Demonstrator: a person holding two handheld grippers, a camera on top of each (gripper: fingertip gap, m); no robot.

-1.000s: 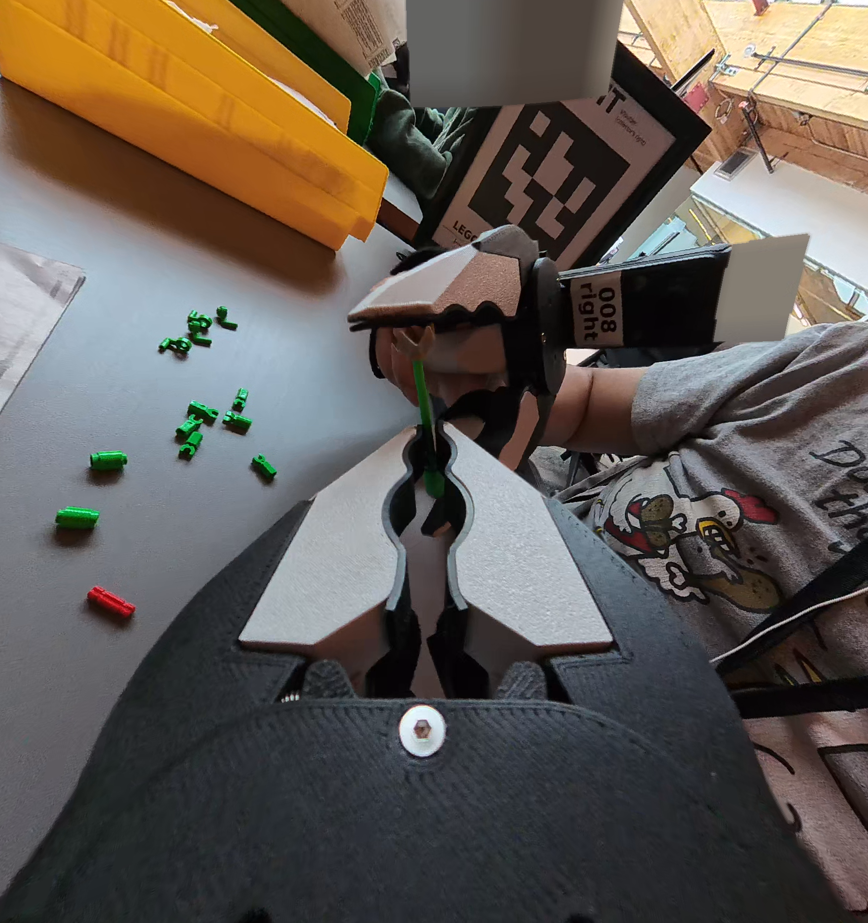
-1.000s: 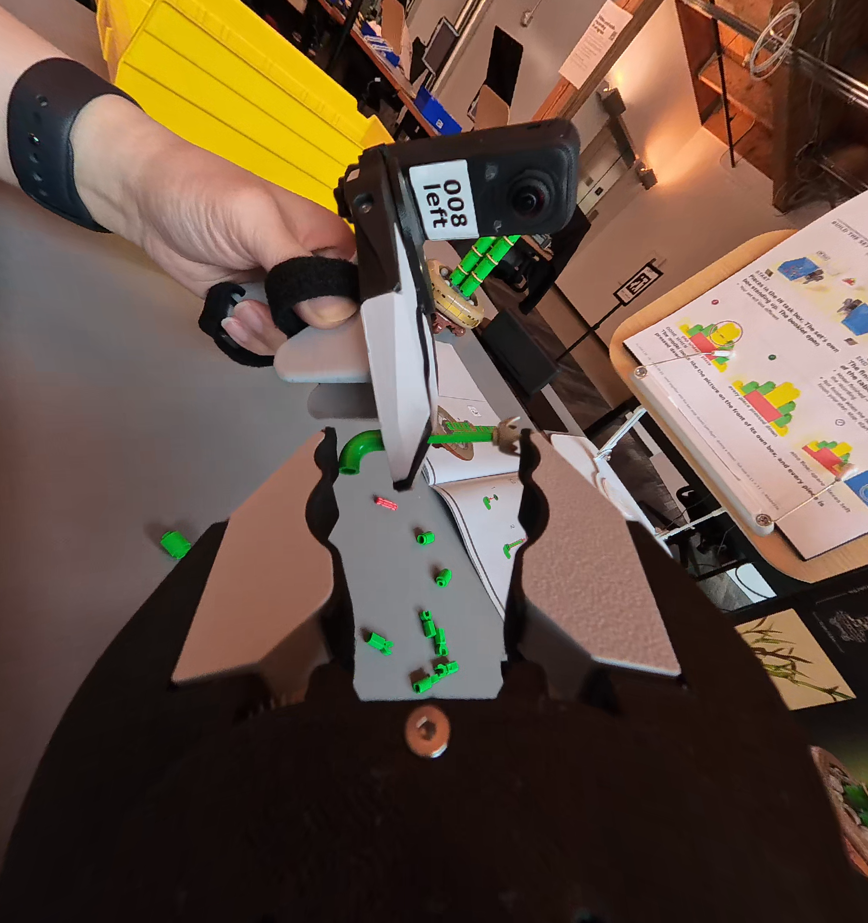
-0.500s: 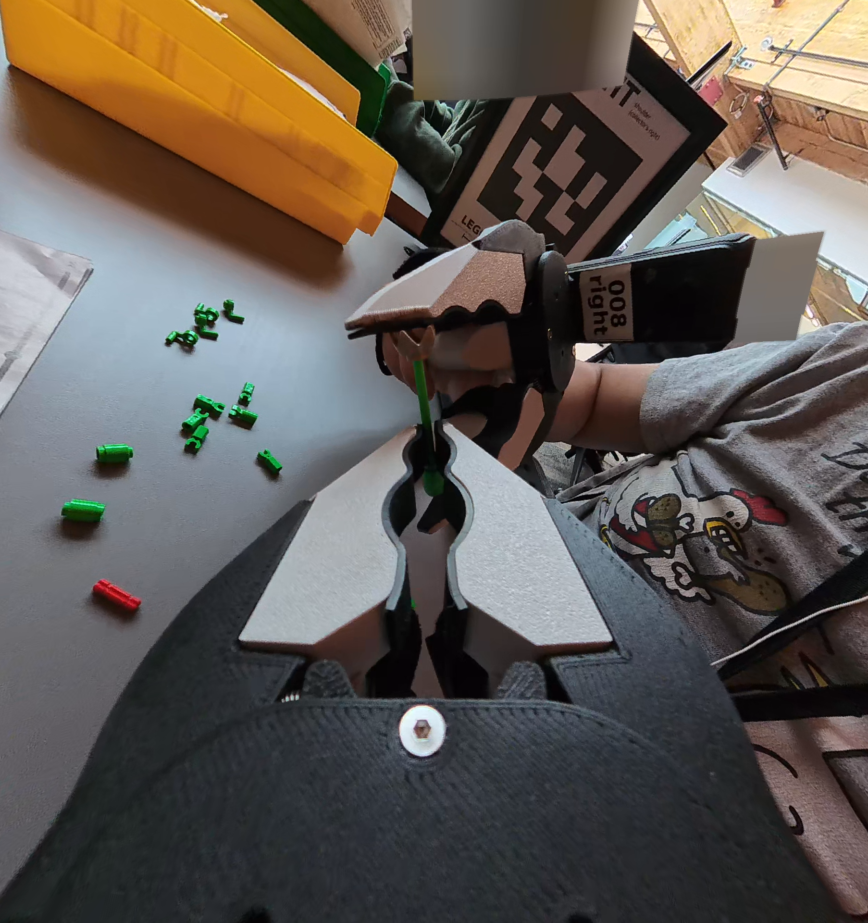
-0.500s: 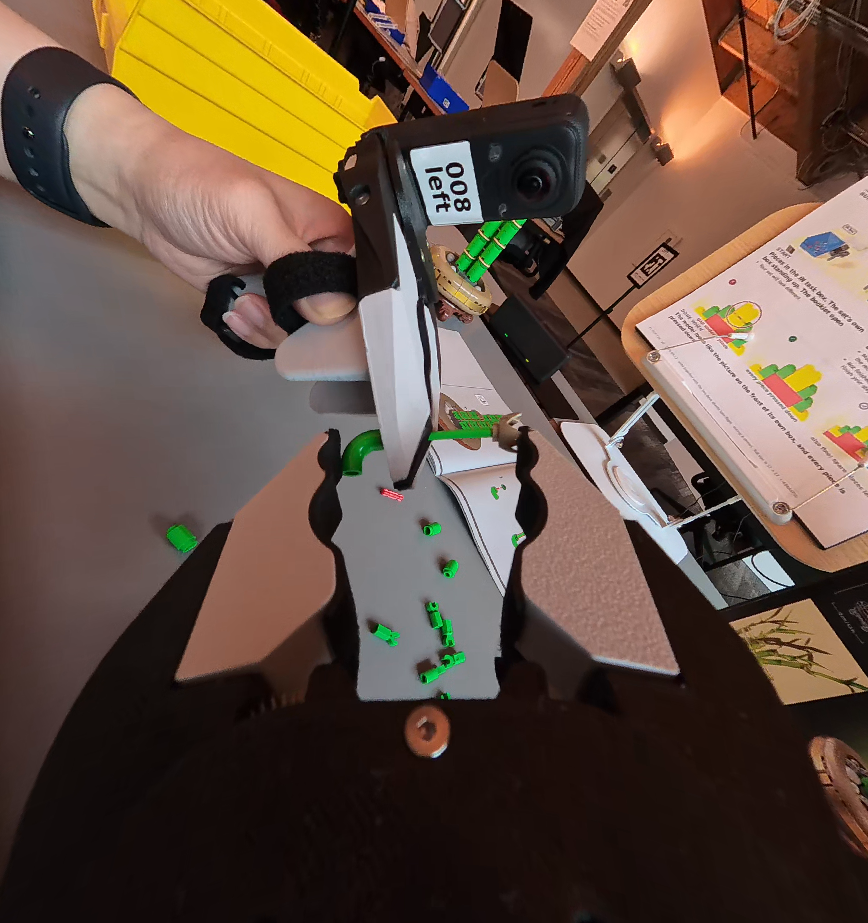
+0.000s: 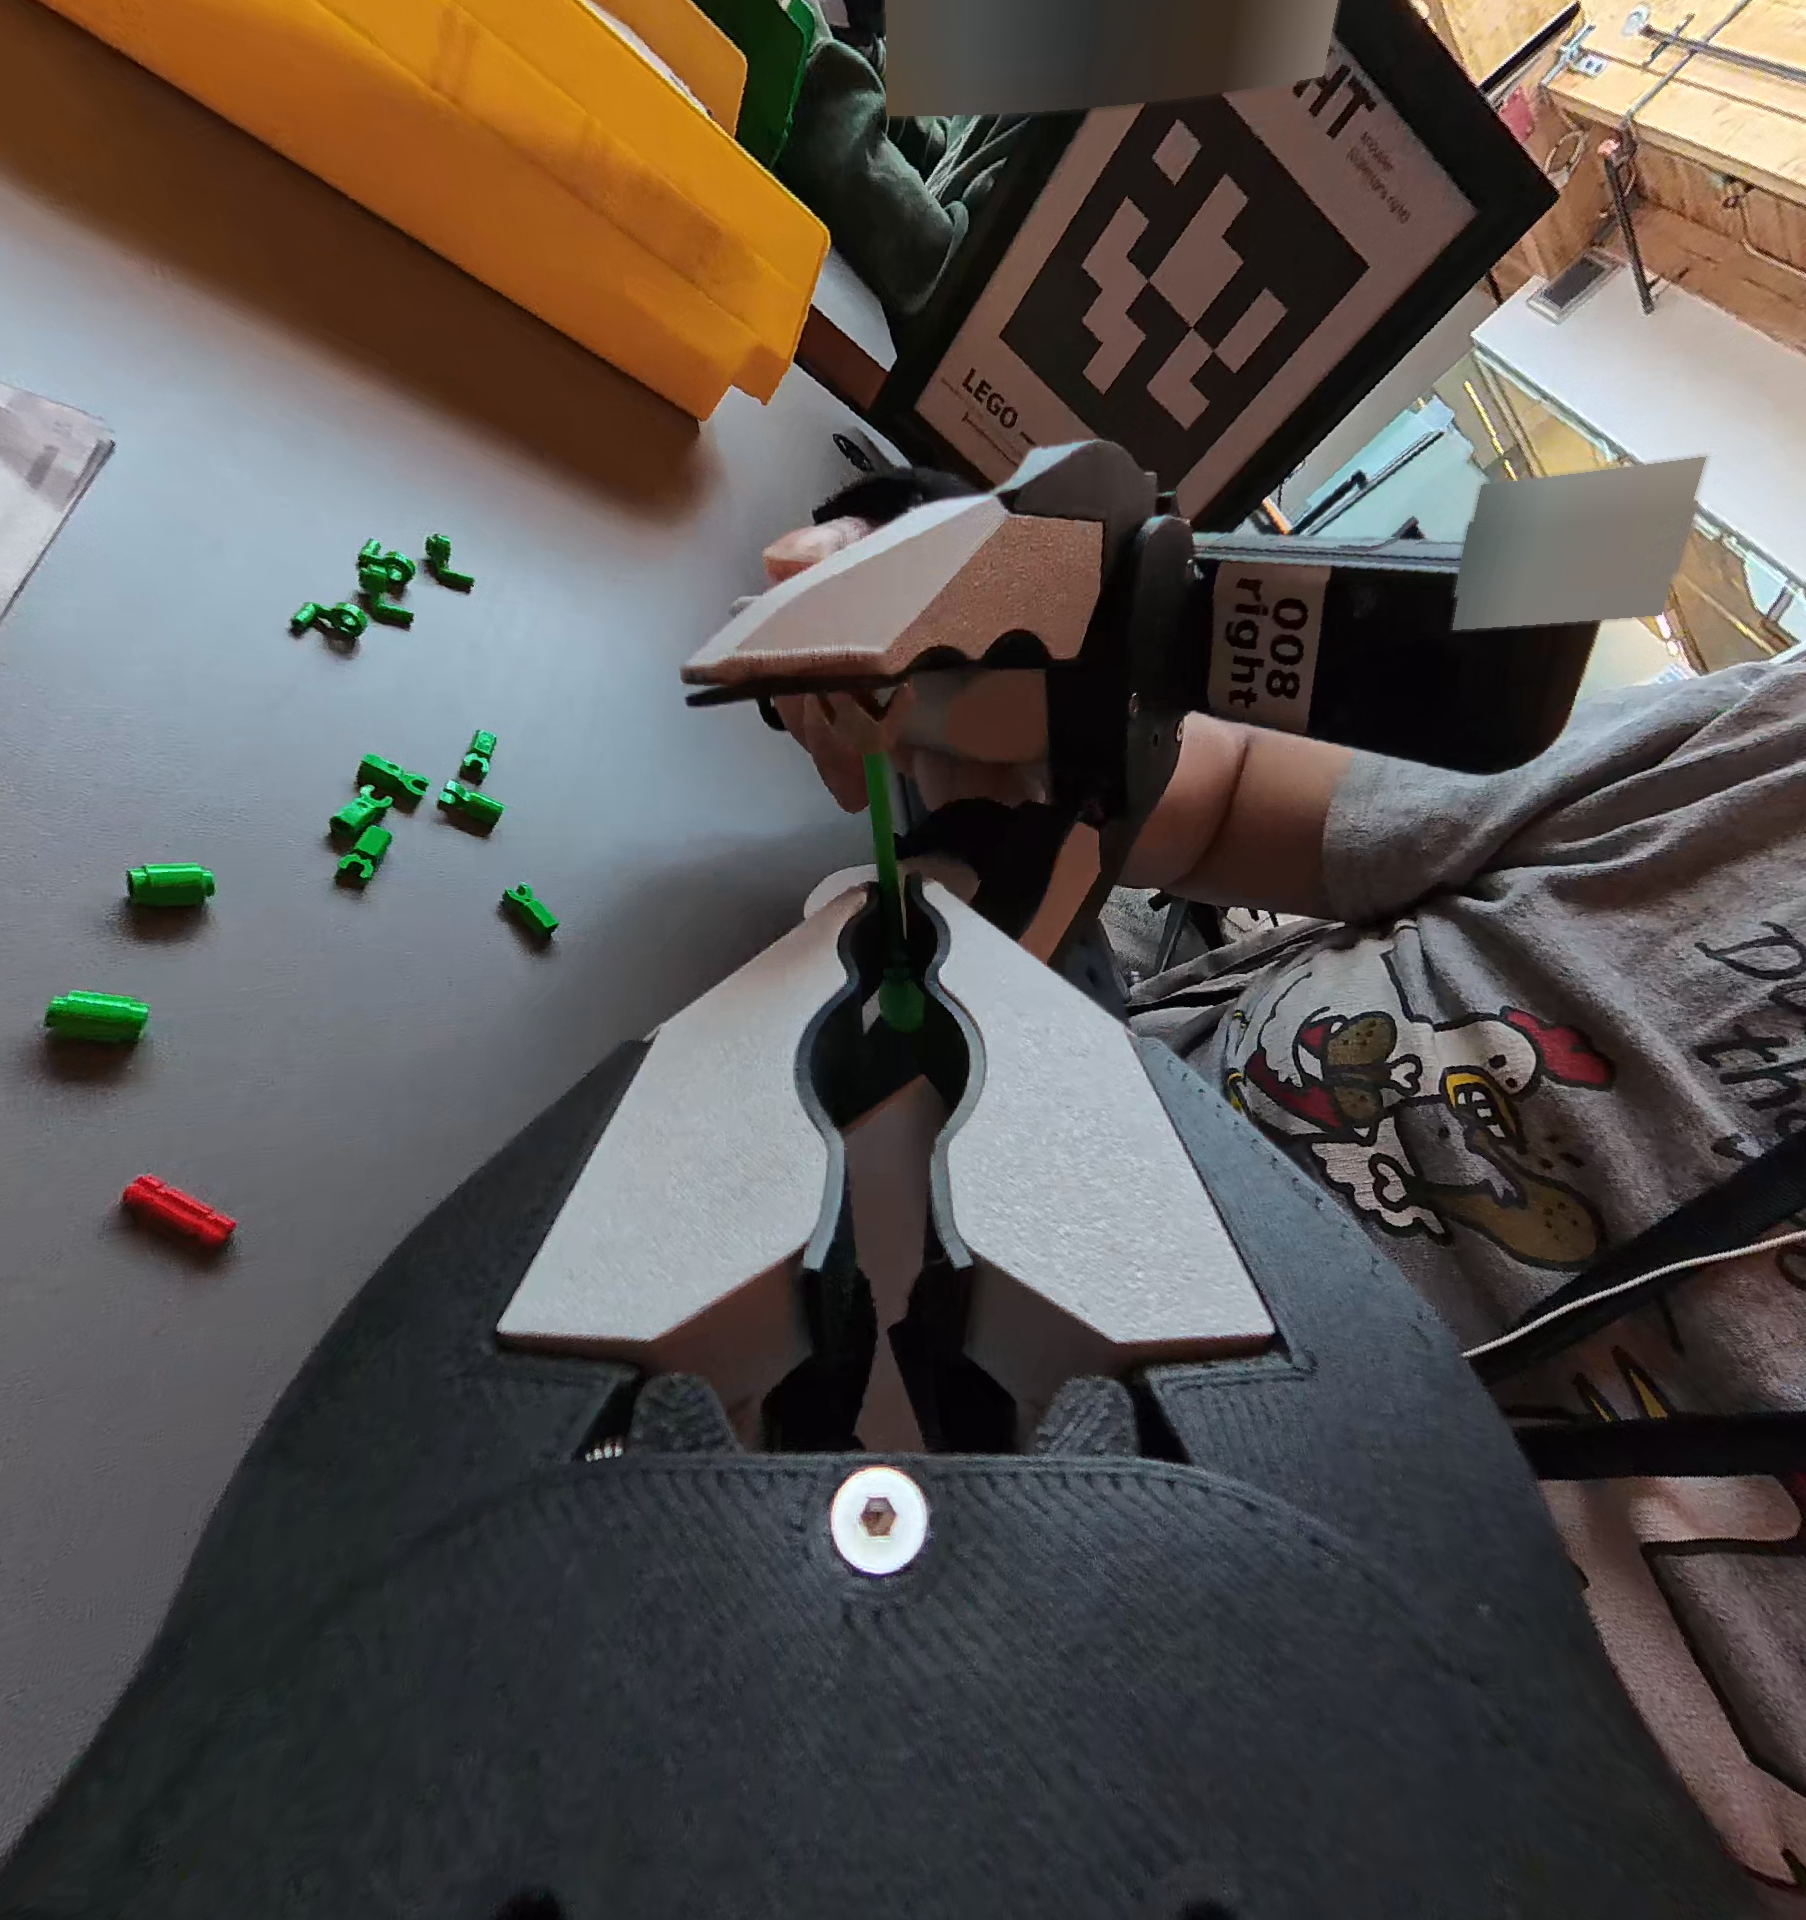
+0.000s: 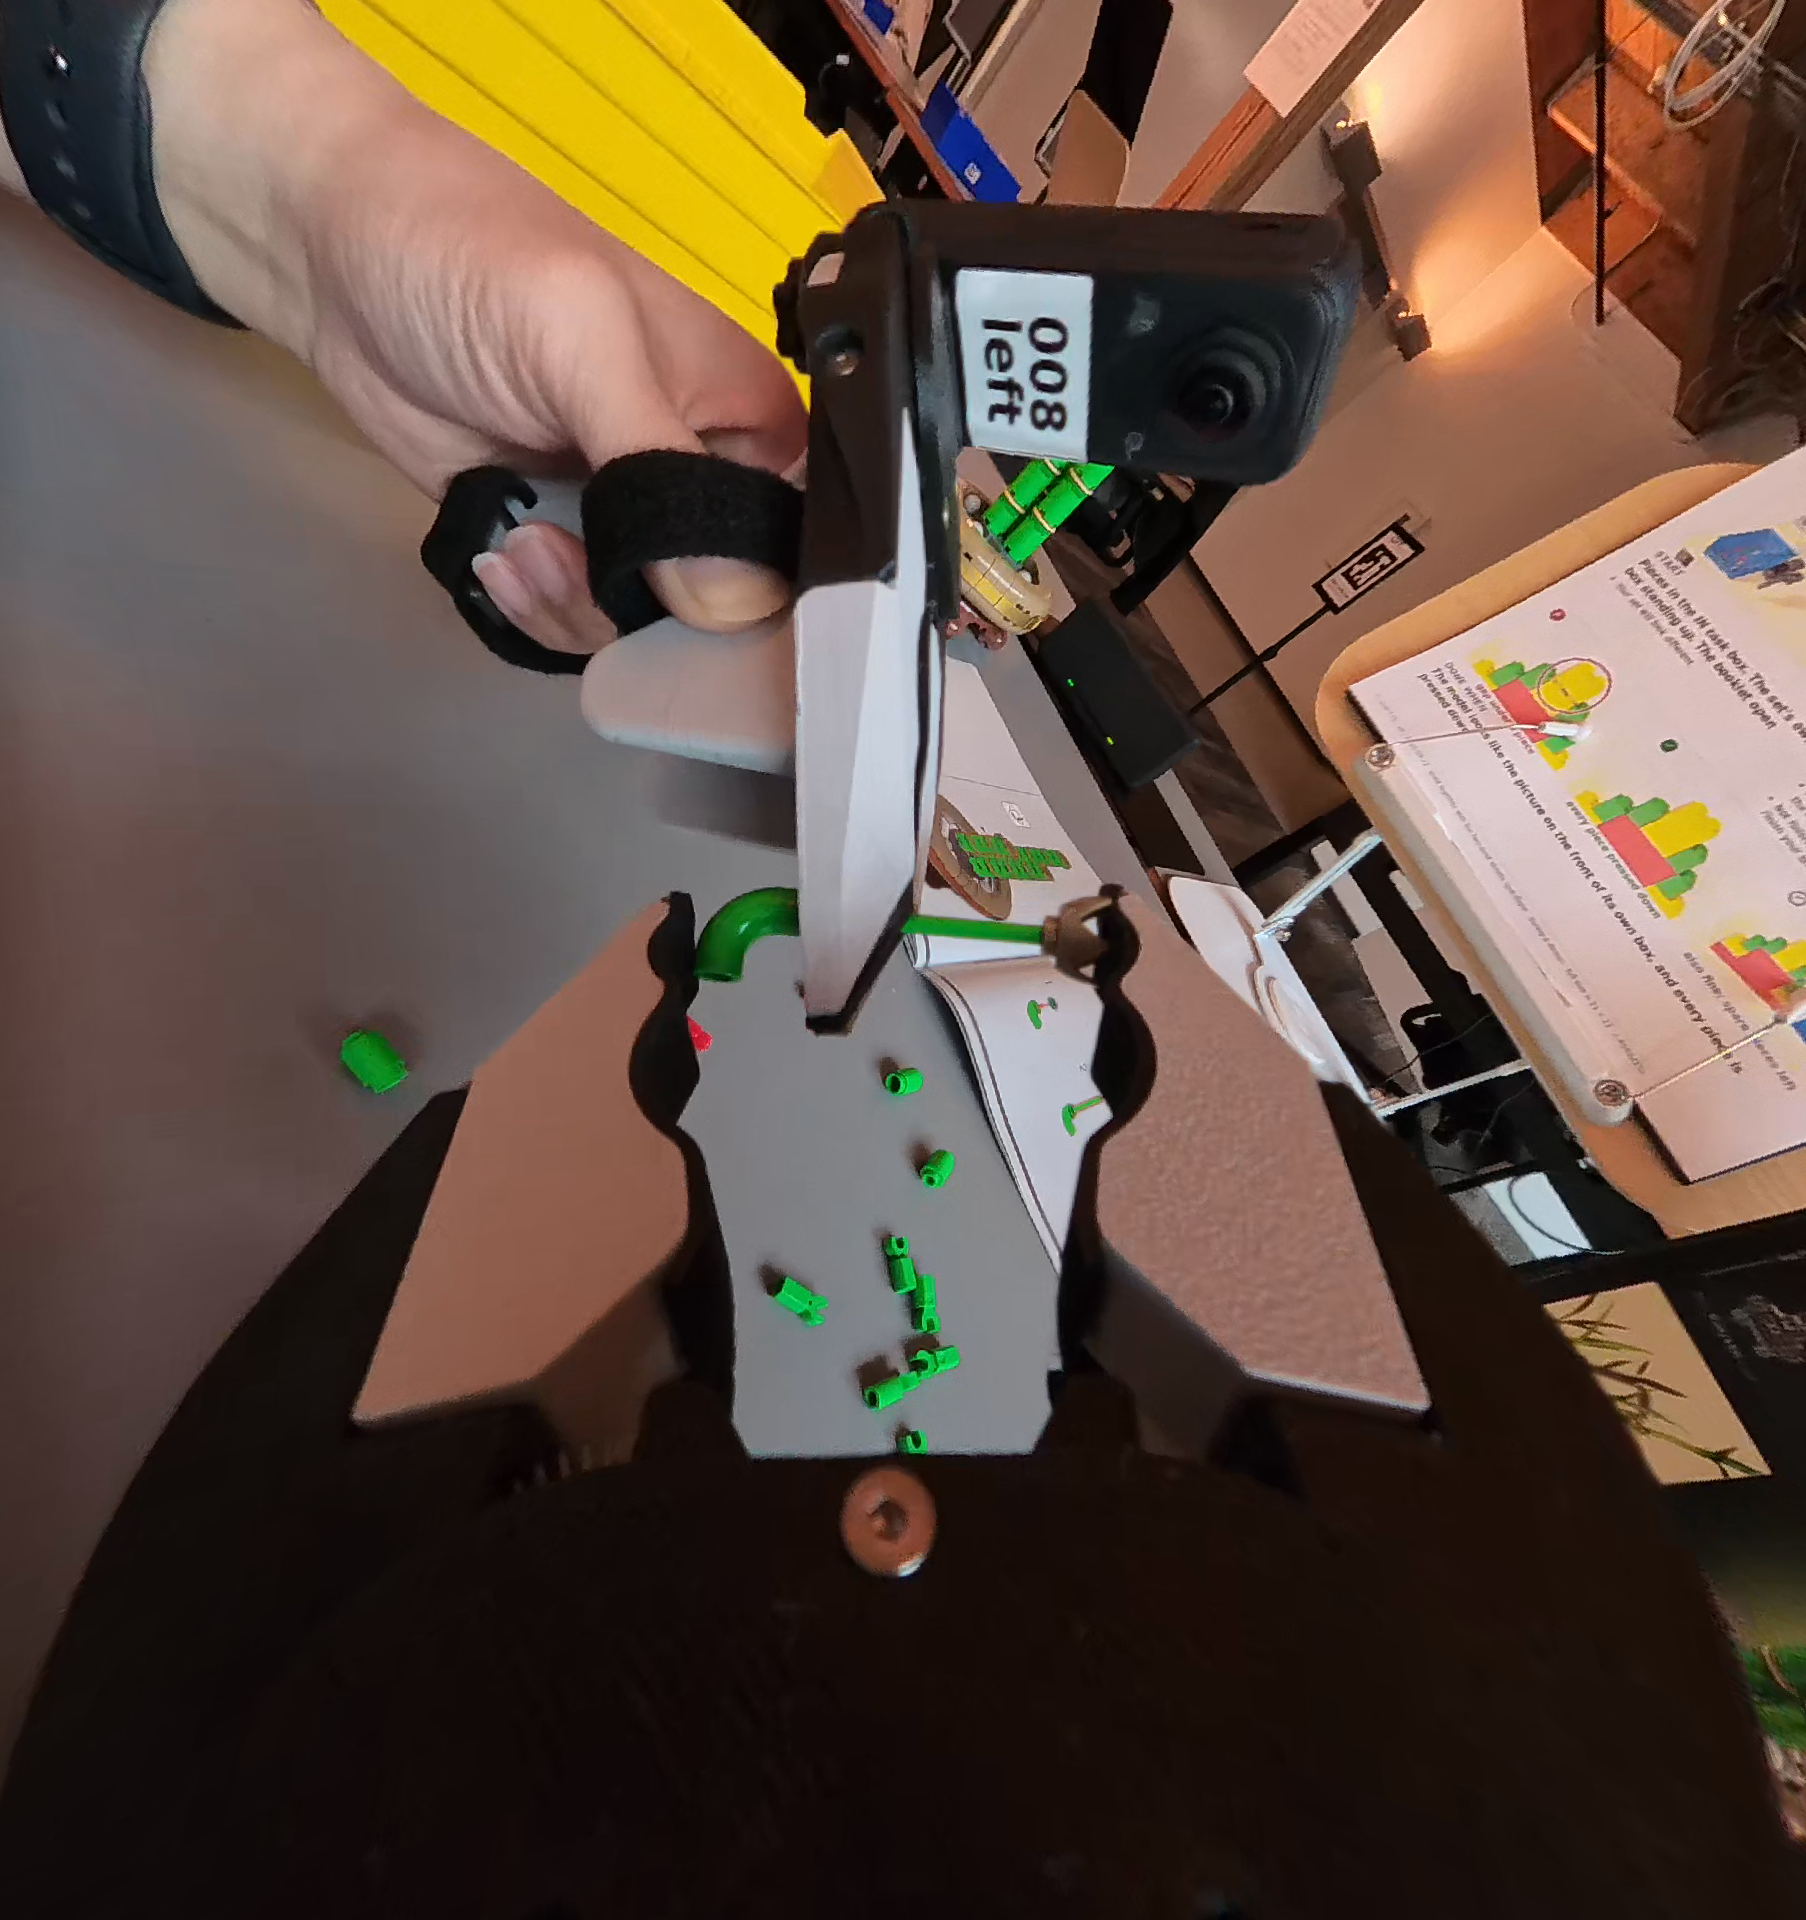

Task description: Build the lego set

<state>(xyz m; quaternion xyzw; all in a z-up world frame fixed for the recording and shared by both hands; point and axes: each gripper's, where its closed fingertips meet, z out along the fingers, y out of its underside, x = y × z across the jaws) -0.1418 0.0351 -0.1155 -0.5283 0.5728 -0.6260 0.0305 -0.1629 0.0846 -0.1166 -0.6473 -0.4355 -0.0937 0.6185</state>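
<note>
Yellow bins (image 5: 525, 197) are seen beyond the left gripper (image 5: 894, 914), up-left at the table's far side; their contents cannot be seen from here.

Left gripper is pinched on a thin green rod (image 5: 883, 831), fingertips pressed together around it. From the right wrist view, the rod (image 6: 972, 928) runs level through the left gripper's (image 6: 842, 1013) tips; a curved green elbow (image 6: 738, 928) sticks out on one side, a small tan claw piece (image 6: 1078, 932) caps the other end. In the left view, a bulbous green end (image 5: 901, 1006) sits inside the notch behind the tips.

Right gripper (image 6: 894, 935) is spread wide, nothing pinched. The claw end is just at its right fingertip (image 6: 1122, 940); contact cannot be confirmed. The elbow is just inside its left fingertip.

Loose green parts (image 6: 904, 1330) are scattered on the grey table (image 6: 203, 831) below, between the right gripper's fingers; one red pin (image 5: 178, 1210) and two green cylinders (image 5: 170, 884) lie left of the left gripper. An open booklet (image 6: 992, 1039) lies under the rod's claw end, right of the parts.

Table is open to the left of both grippers. On the right, the table edge is close, with an instruction board (image 6: 1647, 831) beyond it. A marker sign (image 5: 1179, 260) stands behind the right gripper (image 5: 733, 686) as seen from the left.
</note>
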